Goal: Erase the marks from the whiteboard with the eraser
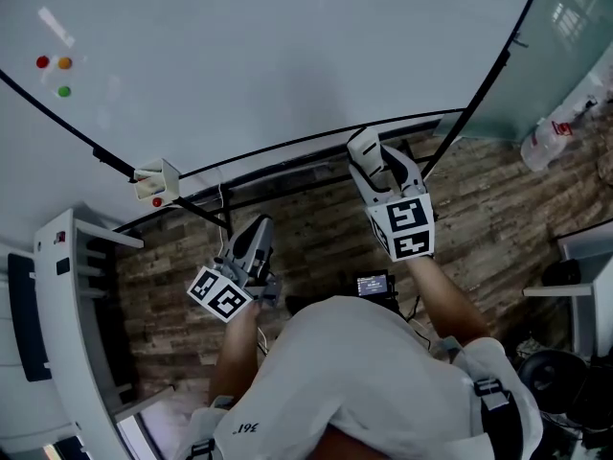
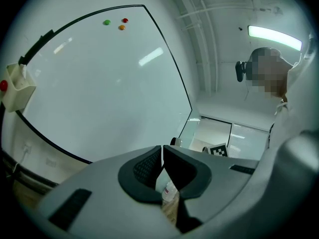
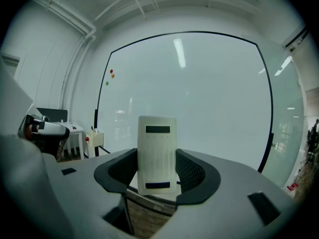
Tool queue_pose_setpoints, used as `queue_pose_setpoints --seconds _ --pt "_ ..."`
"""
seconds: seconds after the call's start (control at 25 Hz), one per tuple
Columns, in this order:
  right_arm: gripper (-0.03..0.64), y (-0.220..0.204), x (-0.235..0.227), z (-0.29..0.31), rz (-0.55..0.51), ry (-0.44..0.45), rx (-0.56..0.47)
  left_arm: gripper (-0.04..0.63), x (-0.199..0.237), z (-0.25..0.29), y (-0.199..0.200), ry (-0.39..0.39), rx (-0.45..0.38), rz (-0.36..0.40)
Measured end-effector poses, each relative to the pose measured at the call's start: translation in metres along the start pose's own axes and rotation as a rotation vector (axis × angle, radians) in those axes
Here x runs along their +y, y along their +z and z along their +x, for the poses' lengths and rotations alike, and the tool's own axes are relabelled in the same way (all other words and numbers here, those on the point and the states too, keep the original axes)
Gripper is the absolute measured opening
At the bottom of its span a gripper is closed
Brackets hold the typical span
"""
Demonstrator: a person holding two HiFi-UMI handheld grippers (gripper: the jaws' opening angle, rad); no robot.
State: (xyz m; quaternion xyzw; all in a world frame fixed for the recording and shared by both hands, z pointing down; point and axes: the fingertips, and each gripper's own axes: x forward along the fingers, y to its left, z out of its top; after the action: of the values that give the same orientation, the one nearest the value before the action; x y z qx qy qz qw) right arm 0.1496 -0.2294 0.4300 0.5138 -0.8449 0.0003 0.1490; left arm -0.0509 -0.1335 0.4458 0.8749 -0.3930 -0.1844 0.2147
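Note:
The whiteboard (image 1: 268,56) fills the upper head view and shows no marks; it also spans the right gripper view as the whiteboard (image 3: 199,93) and the left gripper view as the whiteboard (image 2: 99,83). My right gripper (image 1: 369,161) is shut on a white eraser (image 3: 157,153), held upright between the jaws a little off the board's lower edge. The eraser (image 1: 364,148) shows at that gripper's tip in the head view. My left gripper (image 1: 251,238) hangs lower, shut with nothing in it, its pads (image 2: 162,166) touching.
Three magnets, red (image 1: 42,62), orange (image 1: 64,63) and green (image 1: 64,91), sit at the board's top left. A small white holder (image 1: 158,182) hangs on the frame's lower left. A white rack (image 1: 72,305) stands at left, wood floor below.

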Motion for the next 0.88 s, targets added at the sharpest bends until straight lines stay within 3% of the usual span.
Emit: queue_pose_setpoints --seconds 0.88 --pt "0.253 -0.054 0.013 -0.023 0.032 0.070 0.077 0.015 -0.001 -0.023 -0.029 0.022 0.038 -0.036"
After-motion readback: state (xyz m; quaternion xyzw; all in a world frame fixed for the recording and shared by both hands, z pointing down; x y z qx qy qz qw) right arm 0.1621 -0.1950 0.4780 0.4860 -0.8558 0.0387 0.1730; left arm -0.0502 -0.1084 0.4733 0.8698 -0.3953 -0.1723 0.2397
